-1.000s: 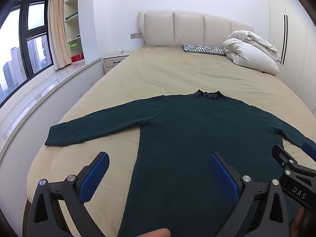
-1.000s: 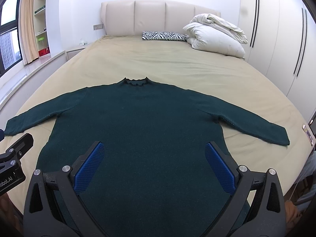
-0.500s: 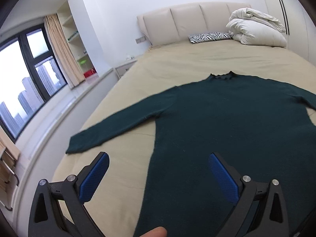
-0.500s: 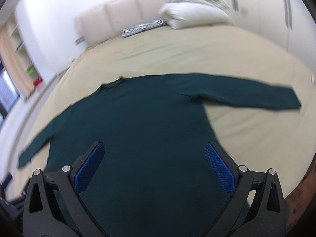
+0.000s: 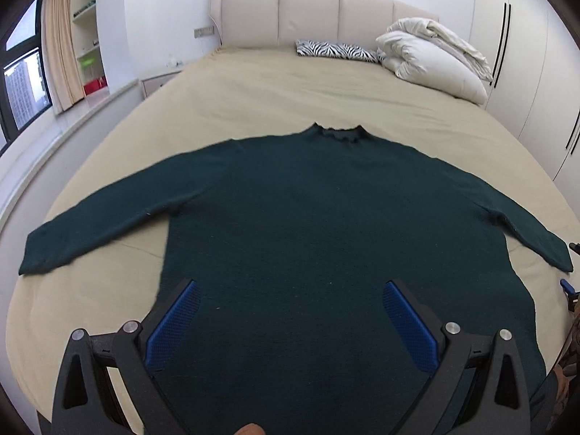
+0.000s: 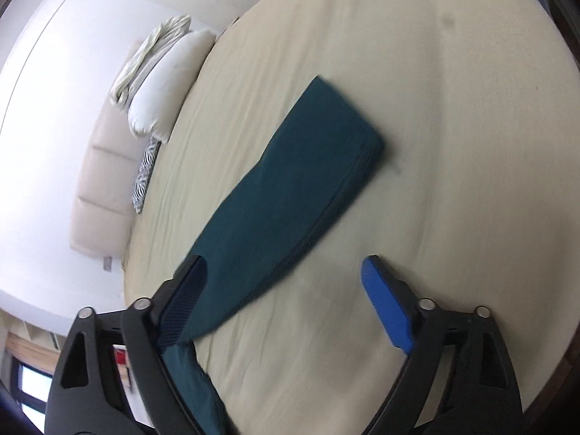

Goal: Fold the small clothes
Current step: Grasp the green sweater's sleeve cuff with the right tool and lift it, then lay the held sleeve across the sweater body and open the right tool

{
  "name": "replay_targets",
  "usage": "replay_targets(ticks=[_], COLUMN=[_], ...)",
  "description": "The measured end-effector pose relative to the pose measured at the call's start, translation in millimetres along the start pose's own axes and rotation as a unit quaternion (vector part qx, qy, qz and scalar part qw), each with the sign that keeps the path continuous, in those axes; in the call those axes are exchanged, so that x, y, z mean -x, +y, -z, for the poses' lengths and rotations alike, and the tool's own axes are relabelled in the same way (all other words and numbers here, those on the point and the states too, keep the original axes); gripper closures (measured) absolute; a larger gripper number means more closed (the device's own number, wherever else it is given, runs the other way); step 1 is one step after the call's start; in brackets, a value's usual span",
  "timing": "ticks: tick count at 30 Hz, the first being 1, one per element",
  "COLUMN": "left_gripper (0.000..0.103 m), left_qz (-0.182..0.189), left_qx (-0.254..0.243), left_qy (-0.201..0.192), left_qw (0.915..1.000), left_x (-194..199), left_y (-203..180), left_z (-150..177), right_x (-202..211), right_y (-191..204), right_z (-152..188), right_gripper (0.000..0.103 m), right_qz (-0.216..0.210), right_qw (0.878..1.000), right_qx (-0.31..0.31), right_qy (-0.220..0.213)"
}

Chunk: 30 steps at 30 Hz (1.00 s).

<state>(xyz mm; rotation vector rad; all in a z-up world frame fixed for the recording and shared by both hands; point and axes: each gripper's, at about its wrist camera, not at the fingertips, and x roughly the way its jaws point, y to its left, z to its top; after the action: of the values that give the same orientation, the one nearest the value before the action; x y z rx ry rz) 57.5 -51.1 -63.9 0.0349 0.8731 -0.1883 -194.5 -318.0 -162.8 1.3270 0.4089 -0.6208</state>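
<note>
A dark green long-sleeved sweater (image 5: 326,224) lies flat, front up, on the beige bed (image 5: 261,87), collar away from me and both sleeves spread out. My left gripper (image 5: 290,311) is open and empty above the sweater's lower body. My right gripper (image 6: 286,290) is open and empty, rolled sideways just above the right sleeve (image 6: 290,188), near its cuff (image 6: 348,119). A small part of the right gripper shows at the right edge of the left wrist view (image 5: 571,290).
A white folded duvet (image 5: 431,58) and a zebra-print pillow (image 5: 333,50) lie at the head of the bed by the padded headboard (image 5: 308,11). Window, curtain and shelves stand on the left, white wardrobes (image 5: 525,54) on the right.
The right gripper has swung right and rolled over, from facing the sweater's body to hovering over the right sleeve. The left gripper has turned back to centre on the sweater's body.
</note>
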Motion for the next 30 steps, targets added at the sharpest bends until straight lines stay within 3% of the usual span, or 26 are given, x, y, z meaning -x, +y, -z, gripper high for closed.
replay_targets(ticks=[3, 5, 6, 8, 11, 12, 13, 15, 20, 23, 26, 30], left_gripper=[0.0, 0.001, 0.002, 0.014, 0.014, 0.014, 0.014, 0.014, 0.014, 0.014, 0.014, 0.014], left_qz=[0.007, 0.057, 0.079, 0.121, 0.142, 0.146, 0.154, 0.177, 0.21, 0.236, 0.255, 0.291], left_qx=[0.011, 0.051, 0.067, 0.103, 0.113, 0.113, 0.114, 0.126, 0.142, 0.157, 0.165, 0.192], left_qy=[0.014, 0.037, 0.045, 0.061, 0.062, 0.061, 0.06, 0.062, 0.067, 0.07, 0.073, 0.086], left_qw=[0.9998, 0.9964, 0.9936, 0.9854, 0.9814, 0.9809, 0.9797, 0.9742, 0.965, 0.9566, 0.9499, 0.9333], left_x=[-12, -25, -31, -44, -53, -55, -57, -61, -75, -83, -91, -107], left_y=[-4, 1, 5, 10, 10, 9, 8, 10, 11, 16, 18, 22], left_z=[-6, -13, -15, -19, -28, -29, -31, -36, -49, -58, -66, -70], right_x=[-12, -23, -25, -36, -51, -56, -59, -67, -88, -109, -133, -171], right_y=[-3, -6, -10, -13, -6, -2, 6, 33, 137, 214, 284, 326], right_z=[-22, -35, -56, -69, -91, -98, -101, -103, -86, -47, 19, 108], right_gripper=[0.023, 0.029, 0.036, 0.047, 0.072, 0.075, 0.078, 0.094, 0.095, 0.096, 0.096, 0.096], right_qz=[-0.011, -0.016, -0.017, -0.006, 0.027, 0.034, 0.042, 0.059, 0.048, 0.024, -0.009, -0.04], right_qw=[1.0, 1.0, 1.0, 1.0, 0.999, 0.999, 0.999, 0.997, 0.984, 0.959, 0.921, 0.873], right_qx=[-0.005, -0.008, -0.01, -0.008, 0.008, 0.017, 0.027, 0.056, 0.173, 0.28, 0.388, 0.476], right_qy=[-0.007, -0.008, -0.009, -0.013, -0.017, -0.016, -0.017, -0.016, -0.007, 0.014, 0.047, 0.104])
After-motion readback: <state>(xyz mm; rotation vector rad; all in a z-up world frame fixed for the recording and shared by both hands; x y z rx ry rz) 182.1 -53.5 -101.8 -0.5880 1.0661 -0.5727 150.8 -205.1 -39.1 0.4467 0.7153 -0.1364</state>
